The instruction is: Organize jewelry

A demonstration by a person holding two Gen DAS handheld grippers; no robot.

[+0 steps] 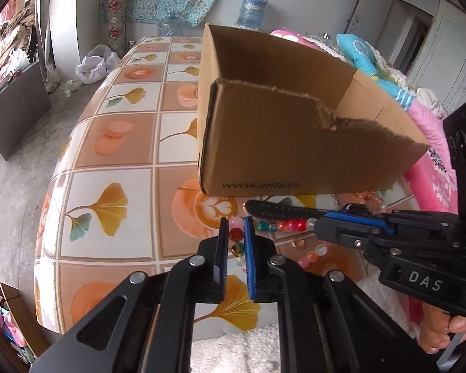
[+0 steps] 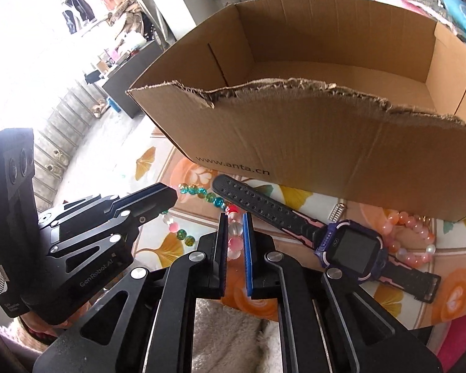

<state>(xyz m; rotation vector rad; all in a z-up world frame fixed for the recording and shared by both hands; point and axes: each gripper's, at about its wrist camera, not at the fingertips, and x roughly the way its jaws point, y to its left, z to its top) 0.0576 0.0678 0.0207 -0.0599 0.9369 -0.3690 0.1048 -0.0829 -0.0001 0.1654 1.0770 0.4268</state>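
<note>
A string of multicoloured glass beads (image 1: 290, 225) (image 2: 198, 191) lies on the flowered tablecloth in front of a torn cardboard box (image 1: 264, 143) (image 2: 326, 143). My left gripper (image 1: 236, 222) is shut on one end of it, with pink, red and green beads pinched between the pads. My right gripper (image 2: 234, 217) is shut on clear and pink beads of the same string. In the other wrist's view, each gripper shows from the side: the right (image 1: 318, 227), the left (image 2: 171, 197). A purple child's watch (image 2: 351, 245) with a black strap (image 1: 279, 209) lies across the string.
A pink bead bracelet (image 2: 413, 236) and a small metal spring (image 2: 337, 213) lie against the box's front wall on the right. The table (image 1: 115, 143) runs away to the left of the box. A hand (image 1: 450, 329) holds the right gripper's handle.
</note>
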